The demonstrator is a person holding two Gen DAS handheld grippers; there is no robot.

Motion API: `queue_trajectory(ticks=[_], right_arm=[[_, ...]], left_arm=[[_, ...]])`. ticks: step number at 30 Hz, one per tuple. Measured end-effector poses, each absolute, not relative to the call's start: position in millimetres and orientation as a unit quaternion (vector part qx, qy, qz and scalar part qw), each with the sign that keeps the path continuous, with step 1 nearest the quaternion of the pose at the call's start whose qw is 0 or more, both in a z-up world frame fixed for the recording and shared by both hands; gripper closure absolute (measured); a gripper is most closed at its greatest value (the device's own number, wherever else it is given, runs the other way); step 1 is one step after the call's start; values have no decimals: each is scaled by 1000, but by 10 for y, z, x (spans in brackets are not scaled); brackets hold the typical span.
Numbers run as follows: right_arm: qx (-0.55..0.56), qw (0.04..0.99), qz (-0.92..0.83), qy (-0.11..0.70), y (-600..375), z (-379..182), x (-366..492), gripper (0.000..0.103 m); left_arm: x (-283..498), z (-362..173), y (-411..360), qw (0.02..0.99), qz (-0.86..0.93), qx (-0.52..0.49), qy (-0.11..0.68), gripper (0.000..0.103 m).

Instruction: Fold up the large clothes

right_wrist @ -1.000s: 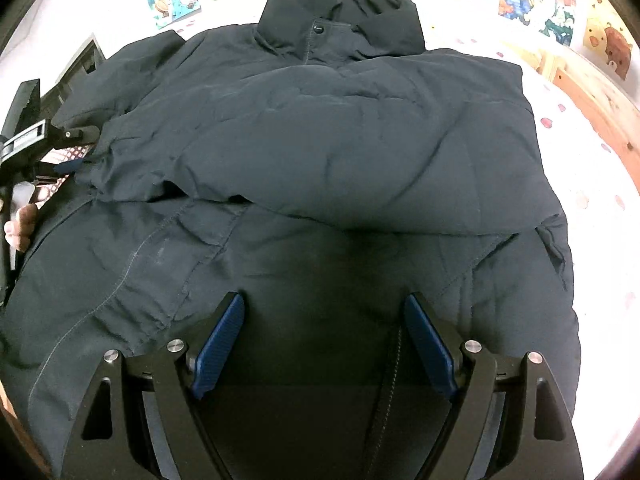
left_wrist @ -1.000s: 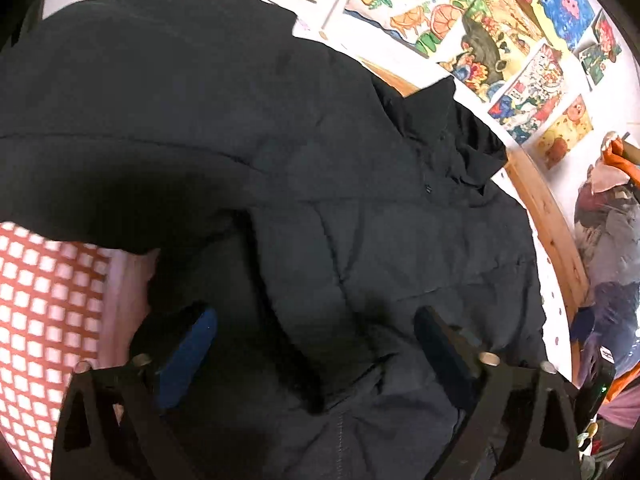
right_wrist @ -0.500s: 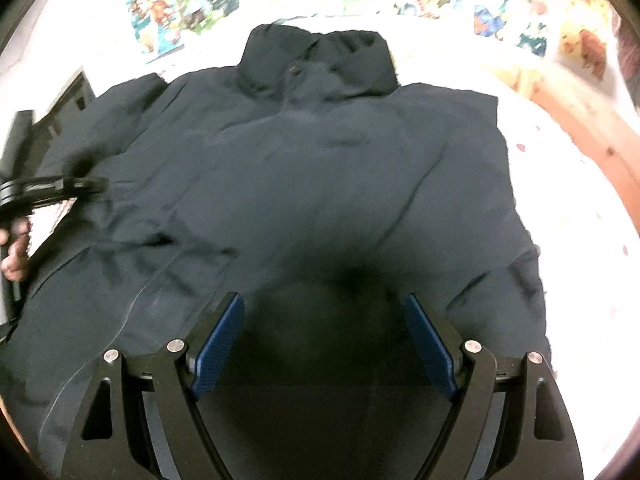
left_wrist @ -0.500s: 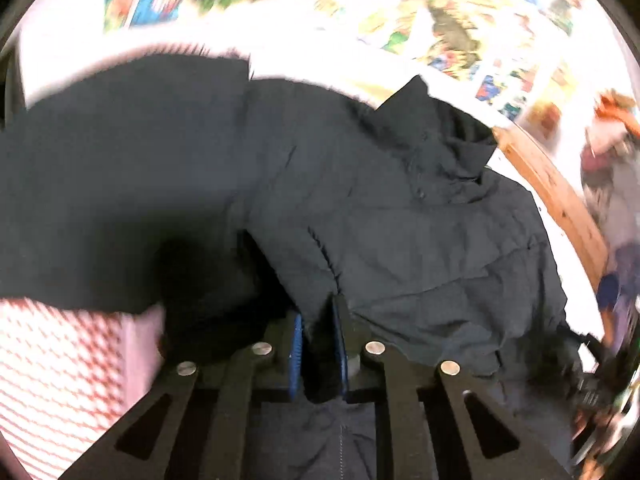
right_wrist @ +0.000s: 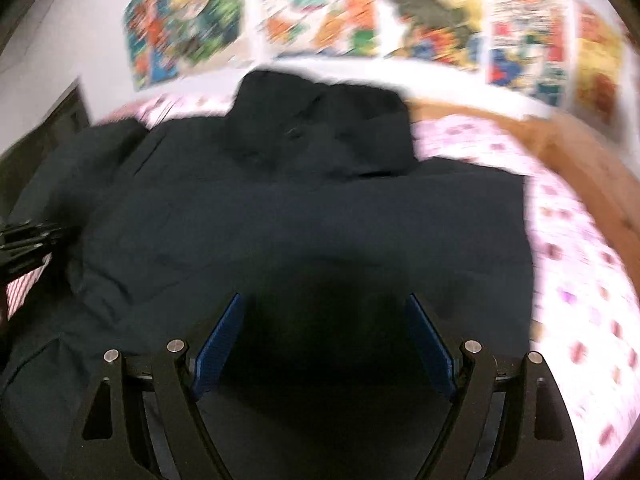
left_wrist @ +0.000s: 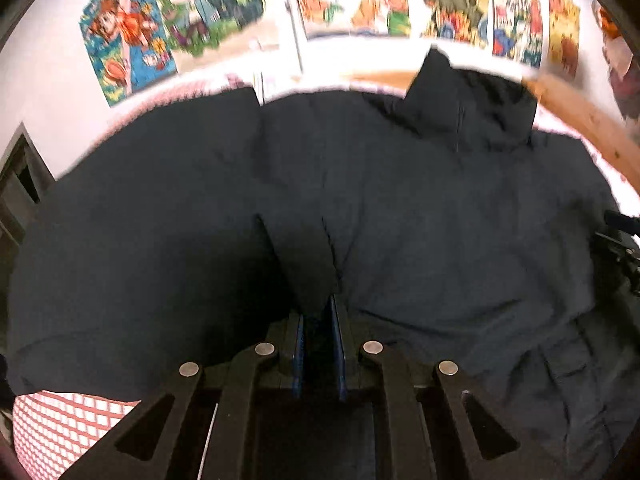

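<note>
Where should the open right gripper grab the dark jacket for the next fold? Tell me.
Probably the jacket's near hem edge, just below the right gripper, coming down from above on the patterned-sheet side. That side edge lies free and flat, and the left gripper already pinches a raised fold on the opposite side.

Colourful cartoon posters (left_wrist: pixel 360 0) are hanging in a row across a white wall (left_wrist: pixel 44 92), and they are showing blurred in the right wrist view. A wooden bed frame (right_wrist: pixel 592 168) is curving along the right side, bordering a white sheet with small pink prints (right_wrist: pixel 576 264). A red-and-white checked cloth (left_wrist: pixel 60 428) is lying at the lower left. A dark doorway or piece of furniture (left_wrist: pixel 20 184) is standing at the left edge.
</note>
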State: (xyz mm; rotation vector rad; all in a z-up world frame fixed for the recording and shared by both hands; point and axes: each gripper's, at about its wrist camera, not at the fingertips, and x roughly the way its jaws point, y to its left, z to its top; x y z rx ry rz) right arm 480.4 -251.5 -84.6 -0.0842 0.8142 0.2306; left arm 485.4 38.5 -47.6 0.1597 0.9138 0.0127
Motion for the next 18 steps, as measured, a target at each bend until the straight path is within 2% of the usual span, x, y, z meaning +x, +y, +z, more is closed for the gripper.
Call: queue_trajectory(ticks=[3,5,11,12,13,14,15,16,18], right_arm=[[-54,897,114,424,-2388,-1059,4927,25],[-57,889,108,441,-2352,-1200,4992,20],[-50,894,110,431,-2317,-1307,4963,15],[-45,895,114,429,-2321,-1306,4953,14],[-42,895,117,429,-2343,-1309,4943,12],[-38,895,119,428,-2348,-1311,4942,12],[-37,895,119,428,-2345,-1315,4943,11],[-38,895,119,429,-2352,-1323,4940,11],[-45,894,116,431,-2348,-1325,4926,11]], left_arm=[[4894,-547,426,887,10,75,455,86],[4905,-574,463,885,8,65,462,81],[4783,-547,658,888,-32,-15,459,70],[4718,-504,712,889,-43,-35,454,64],[4665,-482,748,891,-49,-44,449,49],[4577,-435,795,895,-54,-55,439,41],[4485,-390,843,902,-55,-65,423,25],[4395,-349,890,908,-59,-76,407,18],[4317,-305,925,911,-71,-87,397,17]])
